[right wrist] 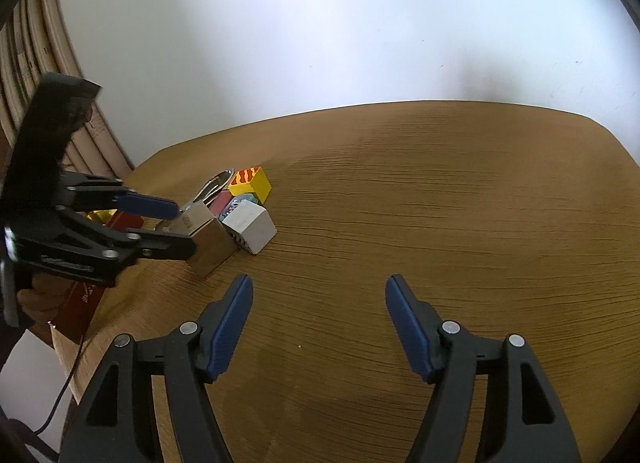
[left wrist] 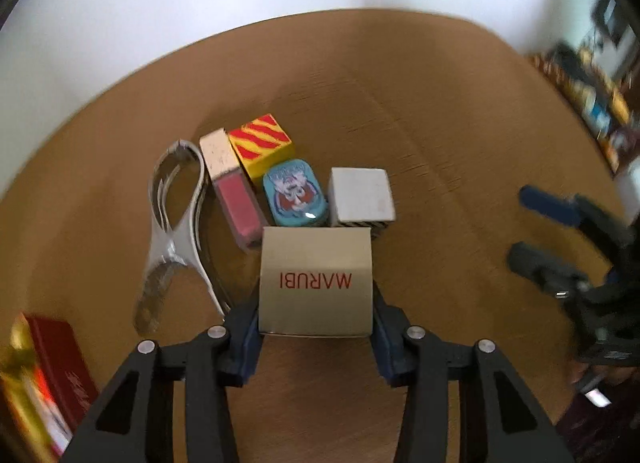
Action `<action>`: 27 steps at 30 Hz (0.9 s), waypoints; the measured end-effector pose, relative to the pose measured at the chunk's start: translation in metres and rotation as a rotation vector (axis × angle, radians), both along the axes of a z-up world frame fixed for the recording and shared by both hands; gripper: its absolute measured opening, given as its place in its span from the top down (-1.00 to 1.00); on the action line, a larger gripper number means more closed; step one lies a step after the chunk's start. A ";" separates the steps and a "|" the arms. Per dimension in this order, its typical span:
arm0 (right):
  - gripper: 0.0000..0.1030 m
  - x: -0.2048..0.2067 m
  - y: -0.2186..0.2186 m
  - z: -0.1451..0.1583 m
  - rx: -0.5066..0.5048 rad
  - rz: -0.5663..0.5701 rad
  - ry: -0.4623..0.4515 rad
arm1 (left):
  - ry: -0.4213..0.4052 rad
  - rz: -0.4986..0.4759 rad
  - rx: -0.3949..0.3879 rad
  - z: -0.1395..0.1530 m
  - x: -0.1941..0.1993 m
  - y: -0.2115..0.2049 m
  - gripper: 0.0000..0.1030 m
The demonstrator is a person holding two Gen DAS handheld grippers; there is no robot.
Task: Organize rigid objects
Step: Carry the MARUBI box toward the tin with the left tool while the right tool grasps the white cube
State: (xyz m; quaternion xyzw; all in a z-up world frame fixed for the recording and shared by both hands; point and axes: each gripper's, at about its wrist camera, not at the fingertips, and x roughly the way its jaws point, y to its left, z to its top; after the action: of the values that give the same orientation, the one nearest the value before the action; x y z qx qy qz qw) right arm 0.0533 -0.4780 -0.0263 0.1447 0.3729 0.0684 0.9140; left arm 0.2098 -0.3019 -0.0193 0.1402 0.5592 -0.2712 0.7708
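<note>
Left gripper jaws clamped on silver MARUBI box, long axis running forward beyond jaws, lettering inverted. Right gripper jaws spread, empty above worktop.

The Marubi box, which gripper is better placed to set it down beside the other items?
Left. The left gripper already clamps the Marubi box right by the white box; the right gripper is open and empty, apart.

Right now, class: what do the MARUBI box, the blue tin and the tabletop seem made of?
MARUBI box: probably card with metallic silver sheen, crisp folded edges. Blue tin: likely painted metal, glossy highlight. Tabletop: wood or veneer, visible grain.
</note>
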 end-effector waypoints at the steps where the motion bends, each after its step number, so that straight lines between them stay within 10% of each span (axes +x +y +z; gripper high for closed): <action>1: -0.29 0.000 0.000 0.000 0.004 0.002 -0.001 | -0.010 0.027 -0.017 0.003 -0.004 0.004 0.11; 10: -0.31 0.005 -0.002 -0.003 0.020 -0.002 0.030 | -0.014 0.176 -0.156 0.029 -0.060 0.049 0.11; 27: -0.31 0.018 0.030 0.006 -0.069 0.152 0.010 | 0.046 0.238 -0.184 0.022 -0.133 0.083 0.10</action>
State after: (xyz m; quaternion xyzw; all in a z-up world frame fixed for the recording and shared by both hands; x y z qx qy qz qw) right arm 0.0718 -0.4481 -0.0207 0.0849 0.3896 0.1240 0.9086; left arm 0.0771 -0.2190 0.0026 -0.0046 0.5620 -0.2312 0.7942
